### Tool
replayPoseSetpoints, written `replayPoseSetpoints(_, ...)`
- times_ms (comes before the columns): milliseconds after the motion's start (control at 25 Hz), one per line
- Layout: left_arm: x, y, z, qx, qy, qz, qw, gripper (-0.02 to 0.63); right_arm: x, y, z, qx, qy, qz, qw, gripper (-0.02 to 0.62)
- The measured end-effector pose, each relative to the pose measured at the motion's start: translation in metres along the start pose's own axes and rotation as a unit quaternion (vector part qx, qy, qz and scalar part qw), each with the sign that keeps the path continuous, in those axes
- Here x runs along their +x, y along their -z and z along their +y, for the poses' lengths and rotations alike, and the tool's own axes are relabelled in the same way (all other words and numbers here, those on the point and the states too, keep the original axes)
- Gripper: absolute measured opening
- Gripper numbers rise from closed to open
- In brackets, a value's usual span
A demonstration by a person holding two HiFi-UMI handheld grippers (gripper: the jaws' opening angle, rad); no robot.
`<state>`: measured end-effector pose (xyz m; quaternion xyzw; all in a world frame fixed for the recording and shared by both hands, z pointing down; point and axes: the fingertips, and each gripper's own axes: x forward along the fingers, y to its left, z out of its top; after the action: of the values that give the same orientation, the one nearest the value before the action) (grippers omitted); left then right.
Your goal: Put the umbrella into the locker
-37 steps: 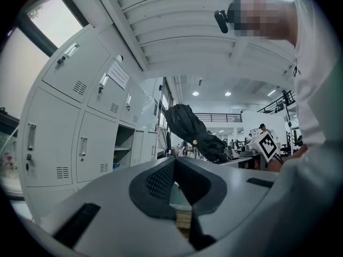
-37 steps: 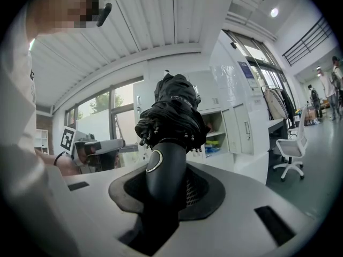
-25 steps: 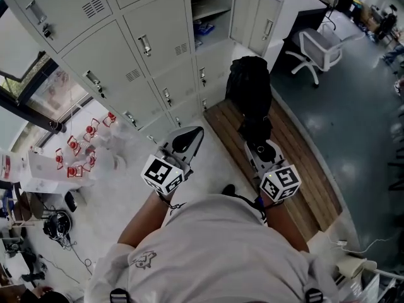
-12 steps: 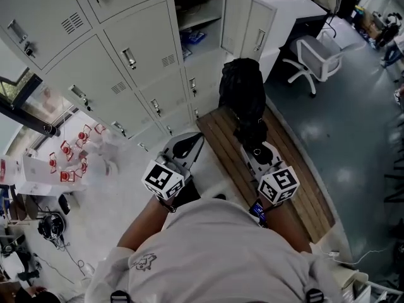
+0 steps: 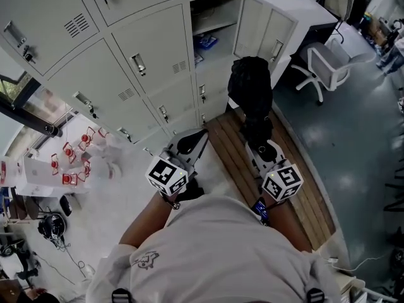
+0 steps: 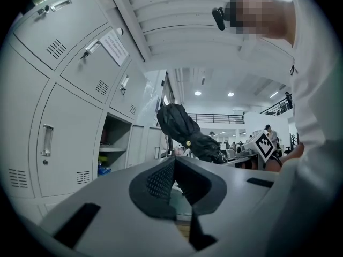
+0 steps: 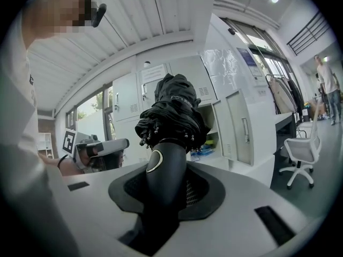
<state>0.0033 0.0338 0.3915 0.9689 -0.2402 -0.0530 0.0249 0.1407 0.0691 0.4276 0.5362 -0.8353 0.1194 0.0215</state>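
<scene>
Clamping umbrella (image 5: 249, 87), right tool (image 5: 259, 145) faces open locker (image 5: 218, 11), door (image 5: 265, 27) wide.

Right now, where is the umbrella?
Head view, right of centre: the folded umbrella is held by its handle in the right gripper, over the wooden bench, facing the open locker.

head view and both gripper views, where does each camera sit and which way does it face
Head view: on the person's head, looking steeply down at lockers and wooden bench; torso, left gripper, right gripper show.
Left gripper view: rides the left gripper, looks along its closed, empty jaws toward the lockers; sleeve at right.
Right gripper view: rides the right gripper, looks along jaws clamped on the handle of the umbrella; torso at left.
Shared: both gripper views show umbrella, open locker, and the other gripper.
</scene>
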Motion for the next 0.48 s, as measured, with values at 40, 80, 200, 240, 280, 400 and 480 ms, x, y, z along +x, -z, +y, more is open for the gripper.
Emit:
replayPoseSetpoints(40,-0.001,-0.002,0.011,0.000,0.000,-0.002,1.0000,0.011,0.010,-0.002,0.000,0.000,0.001,-0.001,1.000,0.132)
replayPoseSetpoints(80,-0.001,-0.004,0.022,0.000,0.000,-0.004,1.0000,0.011,0.021,-0.003,-0.001,-0.001,0.003,-0.002,1.000,0.132)
replayPoseSetpoints(200,-0.001,-0.015,0.053,0.015,0.010,-0.007,0.9998,0.011,0.054,-0.013,-0.001,0.003,0.010,-0.005,1.000,0.132)
replayPoseSetpoints(240,-0.001,-0.020,0.063,0.020,0.013,-0.008,0.9997,0.011,0.063,-0.017,0.000,0.006,0.013,-0.007,1.000,0.132)
replayPoseSetpoints(280,-0.001,-0.025,0.073,0.024,0.016,-0.009,0.9995,0.011,0.072,-0.021,0.001,0.008,0.016,-0.009,1.000,0.132)
replayPoseSetpoints(400,0.000,-0.036,0.101,0.034,0.026,-0.010,0.9990,0.011,0.096,-0.031,0.004,0.011,0.026,-0.015,0.999,0.132)
replayPoseSetpoints(480,0.000,-0.039,0.116,0.038,0.031,-0.010,0.9987,0.011,0.110,-0.033,0.005,0.012,0.031,-0.016,0.999,0.132)
